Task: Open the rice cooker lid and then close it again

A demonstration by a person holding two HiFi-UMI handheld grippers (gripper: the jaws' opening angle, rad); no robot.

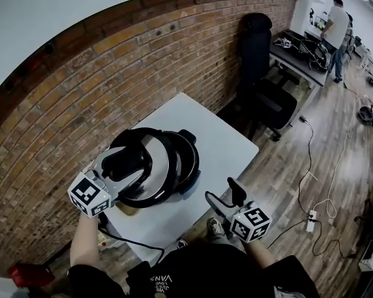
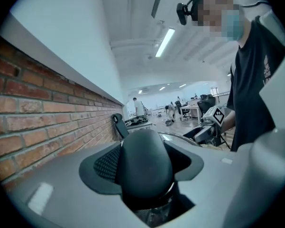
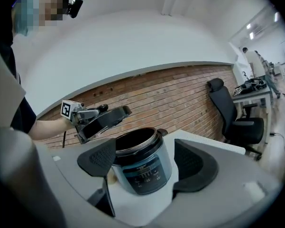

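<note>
**Lid up in the air, pot open**

The white table stands by the brick wall, and the rice cooker sits on it, near the edge closest to the person. That spot is probably picked so both hands can reach it easily. In the right gripper view its top is open and the inside looks dark.

The lid is off the pot. In the right gripper view it hangs in the air at about 10 o'clock from the pot, tipped a bit, not touching it. I think the opening part is done and the lid has to go back down next.

The left gripper holds the lid so it does not fall. It comes in from about 8 o'clock in the head view and points almost flat. Its two fingers squeeze the lid's dark handle from both sides.

The right gripper waits at about 5 o'clock from the cooker, well apart from it, pointing at it almost flat. Its fingers are spread wide and nothing is in them. It may be there to help hold the pot steady.
</note>
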